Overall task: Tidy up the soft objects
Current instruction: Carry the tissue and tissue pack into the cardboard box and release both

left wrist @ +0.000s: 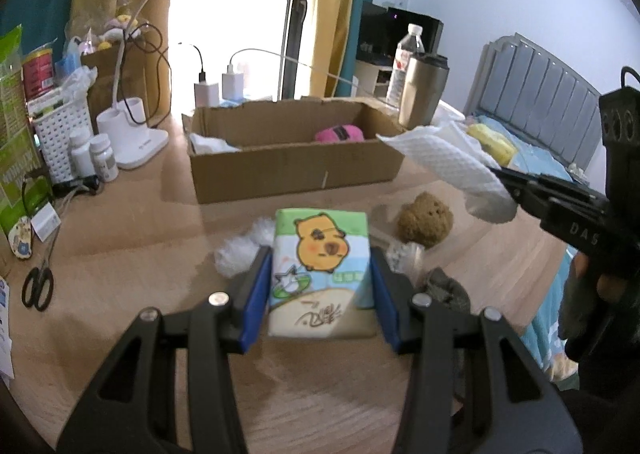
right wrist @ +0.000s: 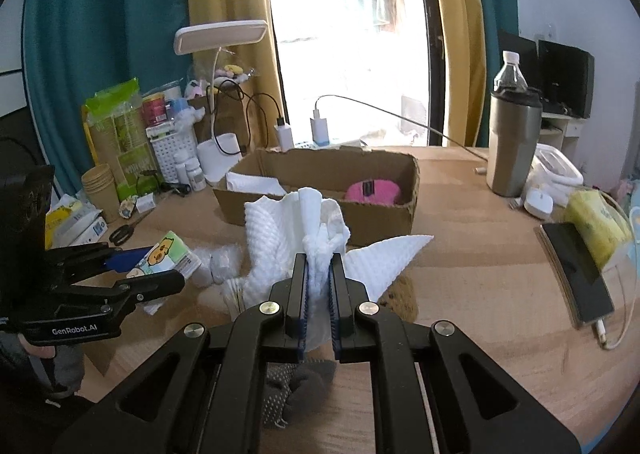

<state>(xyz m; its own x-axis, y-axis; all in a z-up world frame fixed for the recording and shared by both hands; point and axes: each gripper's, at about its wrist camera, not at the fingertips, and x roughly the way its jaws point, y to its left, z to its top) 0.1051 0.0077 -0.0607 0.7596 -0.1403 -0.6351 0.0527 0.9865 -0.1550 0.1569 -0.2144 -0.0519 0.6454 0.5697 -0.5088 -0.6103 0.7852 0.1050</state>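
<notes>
Two grippers are in my hands, each closed on something soft above the wooden table (right wrist: 460, 254). Furthest left on the table stand a white lattice basket (left wrist: 60, 133), two small white bottles (left wrist: 94, 153) and a white desk lamp (left wrist: 136, 133), with black scissors (left wrist: 38, 286) lying nearer me. My left gripper (left wrist: 320, 278) clamps its blue pads (left wrist: 256, 294) against both sides of a tissue pack (left wrist: 320, 274) printed with an orange capybara, holding it off the table. Behind it, the open cardboard box (left wrist: 296, 169) holds something white at its left end and a pink plush item (left wrist: 340, 132) toward its right. Right of the pack, a brown fuzzy toy (left wrist: 426, 219) rests on the table, and a grey dotted sock (left wrist: 444, 288) lies just beside my left gripper's right finger. My right gripper (right wrist: 319, 282) pinches a white textured cloth (right wrist: 288, 238) tightly between its jaws; the cloth fans out above and hangs in front of the box. Further right stand a steel tumbler (right wrist: 514, 141) and a clear water bottle (right wrist: 510, 73), and a phone (right wrist: 576, 274) lies near the table's edge.
</notes>
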